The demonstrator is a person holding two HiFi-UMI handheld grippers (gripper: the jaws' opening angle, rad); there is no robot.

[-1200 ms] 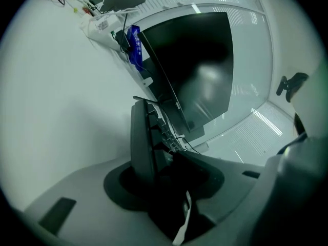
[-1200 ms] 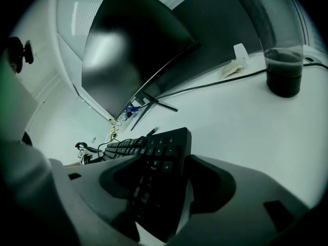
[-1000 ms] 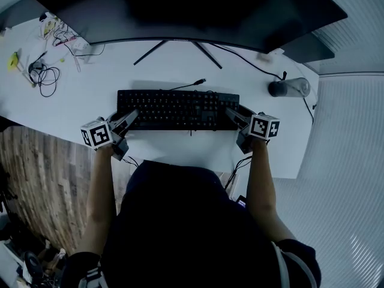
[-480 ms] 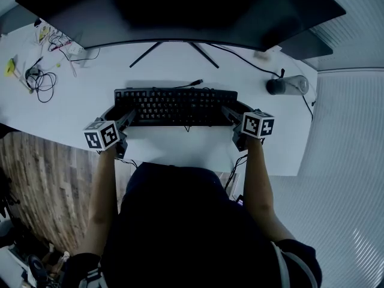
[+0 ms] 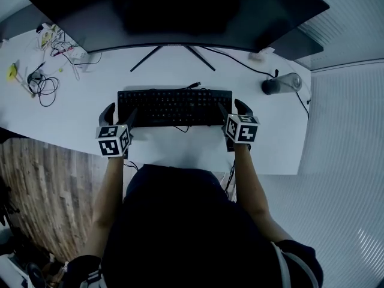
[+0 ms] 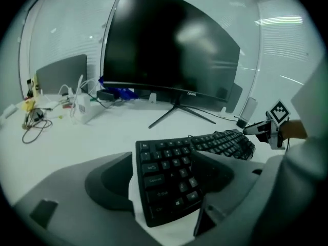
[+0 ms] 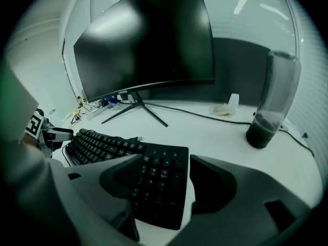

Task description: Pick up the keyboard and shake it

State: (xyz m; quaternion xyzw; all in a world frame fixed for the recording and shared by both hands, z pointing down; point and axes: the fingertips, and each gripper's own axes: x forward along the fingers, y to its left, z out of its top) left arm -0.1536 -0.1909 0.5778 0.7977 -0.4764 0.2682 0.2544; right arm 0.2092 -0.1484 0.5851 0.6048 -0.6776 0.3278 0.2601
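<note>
I confirm the left hand-held gripper (image 5: 119, 113), jaws just opening, and the right hand-held gripper (image 5: 231, 108) both open, one keyboard (image 5: 174, 107) end between each pair.

Black full-size keyboard (image 5: 174, 107), long flat slab, dark keys with faint pale legends, number block at right end. Lies keys-up on white desk (image 5: 180, 71), seemingly flat, not lifted. Long side parallel to desk's front edge, set just in front of spread legs of monitor stand (image 5: 201, 57), roughly centred on it. Bare strip of desk between front edge of keyboard and desk edge. Thin dark cable (image 5: 191, 86) leaves back edge right of middle and lies loose on desk. Left end fills left gripper view, keyboard (image 6: 174, 178); right end fills right gripper view, keyboard (image 7: 154, 183).
</note>
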